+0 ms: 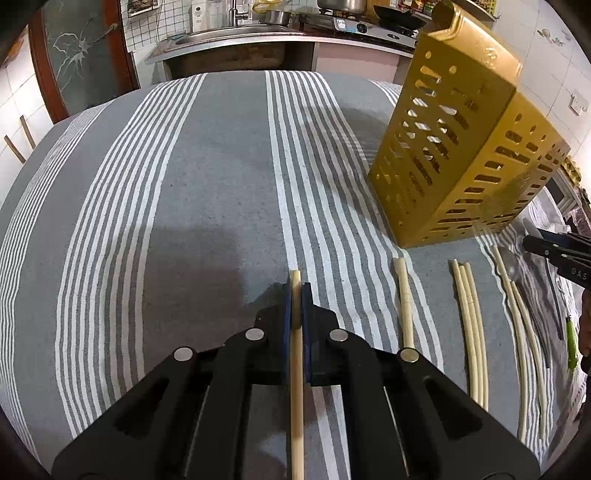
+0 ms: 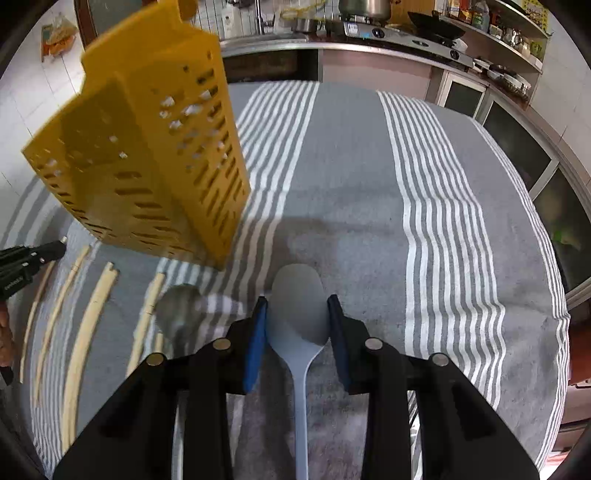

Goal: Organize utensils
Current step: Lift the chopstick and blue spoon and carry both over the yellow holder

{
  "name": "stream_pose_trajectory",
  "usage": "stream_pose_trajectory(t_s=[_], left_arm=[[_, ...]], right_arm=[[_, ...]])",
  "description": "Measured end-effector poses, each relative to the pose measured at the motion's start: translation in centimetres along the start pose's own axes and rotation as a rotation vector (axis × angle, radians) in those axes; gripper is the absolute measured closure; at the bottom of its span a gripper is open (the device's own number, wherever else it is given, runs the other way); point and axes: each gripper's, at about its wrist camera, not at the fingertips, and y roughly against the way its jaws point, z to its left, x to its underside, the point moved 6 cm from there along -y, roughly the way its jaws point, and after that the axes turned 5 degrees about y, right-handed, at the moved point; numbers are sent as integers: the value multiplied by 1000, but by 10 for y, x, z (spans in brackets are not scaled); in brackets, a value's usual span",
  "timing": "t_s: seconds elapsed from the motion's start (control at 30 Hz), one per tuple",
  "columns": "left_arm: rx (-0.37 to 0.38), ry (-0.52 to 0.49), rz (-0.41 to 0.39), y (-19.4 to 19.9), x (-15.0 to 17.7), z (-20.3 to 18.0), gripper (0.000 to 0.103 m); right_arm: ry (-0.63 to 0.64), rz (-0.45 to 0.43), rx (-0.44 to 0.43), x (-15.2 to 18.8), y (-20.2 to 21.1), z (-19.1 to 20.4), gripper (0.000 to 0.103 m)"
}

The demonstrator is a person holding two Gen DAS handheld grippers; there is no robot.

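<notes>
My left gripper is shut on a pale chopstick that runs back along the fingers, just above the striped cloth. A yellow slotted utensil holder stands to its right; it also shows in the right wrist view. Several more chopsticks lie in front of the holder. My right gripper is open, its blue pads either side of a grey-blue spoon that lies on the cloth. A metal spoon lies just to its left.
The table is covered by a grey and white striped cloth. A kitchen counter with a sink and a stove runs behind the table. Cabinets stand to the right.
</notes>
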Motion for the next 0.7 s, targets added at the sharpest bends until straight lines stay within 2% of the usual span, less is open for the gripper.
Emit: stream_pose_trajectory(t_s=[0.23, 0.5, 0.7], left_arm=[[-3, -15, -62, 27, -7, -4, 99], [-15, -28, -168, 76, -11, -9, 99], [27, -23, -246, 115, -11, -16, 99]], right_arm=[[-19, -114, -29, -5, 35, 2, 70], [-19, -248, -11, -3, 83, 3, 70], [-43, -360, -23, -5, 121, -1, 70]])
